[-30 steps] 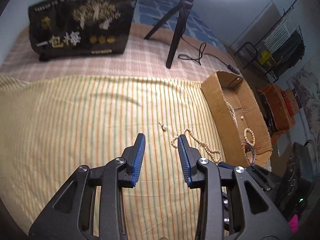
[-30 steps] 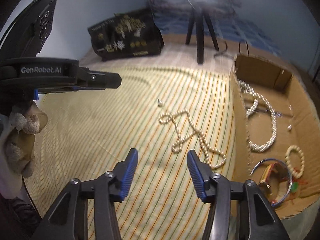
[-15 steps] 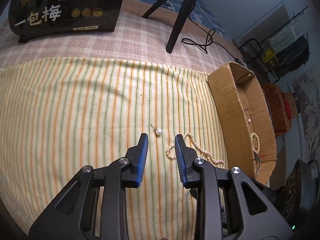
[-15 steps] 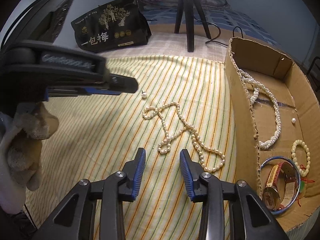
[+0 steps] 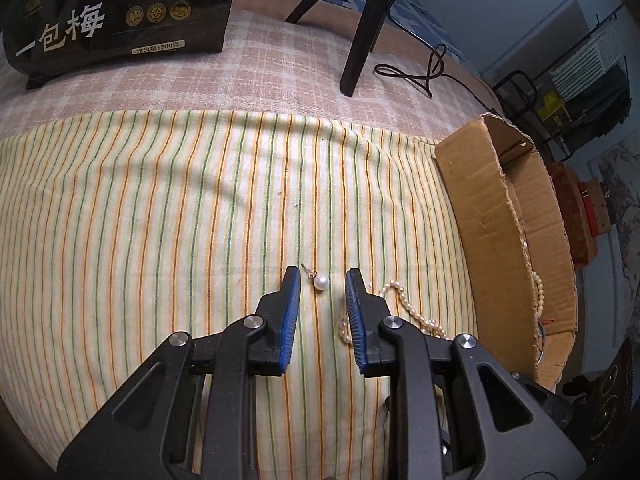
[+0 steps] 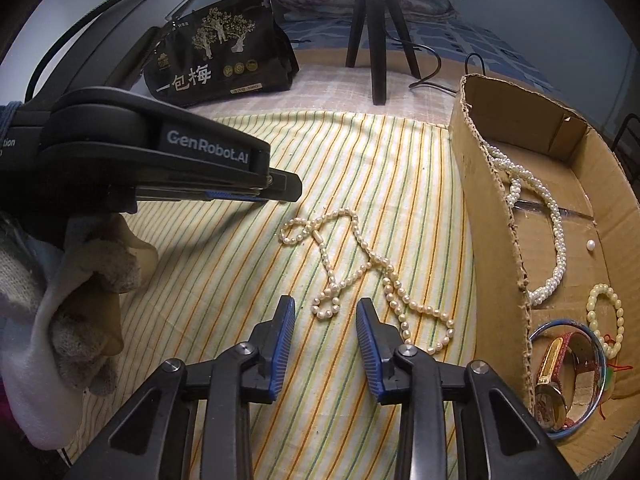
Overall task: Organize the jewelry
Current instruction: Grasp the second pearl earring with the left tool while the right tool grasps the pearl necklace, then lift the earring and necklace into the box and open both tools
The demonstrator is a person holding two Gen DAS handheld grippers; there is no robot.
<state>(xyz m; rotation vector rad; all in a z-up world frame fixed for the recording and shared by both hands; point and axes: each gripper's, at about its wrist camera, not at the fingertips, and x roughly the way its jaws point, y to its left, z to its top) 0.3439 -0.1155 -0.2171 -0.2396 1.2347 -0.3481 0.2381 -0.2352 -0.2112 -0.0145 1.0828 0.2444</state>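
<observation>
Left claw (image 5: 322, 280) points steeply down at the striped cloth (image 5: 160, 220); its jaws are narrow and closing, with a single pearl earring (image 5: 320, 281) lying on the cloth between the blue fingertips (image 5: 293, 280), pads not touching it. A loose pearl necklace (image 5: 404, 308) lies just beside the right-hand finger, partly hidden behind it. Right claw (image 6: 325, 312) is likewise tilted down, jaws narrow and closing; the near loop of the pearl necklace (image 6: 352, 264) sits between its fingertips, not yet pinched. In the right wrist view the left claw (image 6: 280, 188) crosses from the left side, held by a gloved hand (image 6: 80, 280). A cardboard box (image 6: 504, 240) stands beside the cloth, at the right of the view. Inside it: a doubled pearl strand (image 6: 556, 248), one loose pearl (image 6: 591, 245), a beaded bracelet (image 6: 606, 316), a blue bangle (image 6: 568, 376), a red-strapped watch (image 6: 554, 364). Behind, a black printed bag (image 6: 220, 64) and tripod legs (image 6: 376, 52).
</observation>
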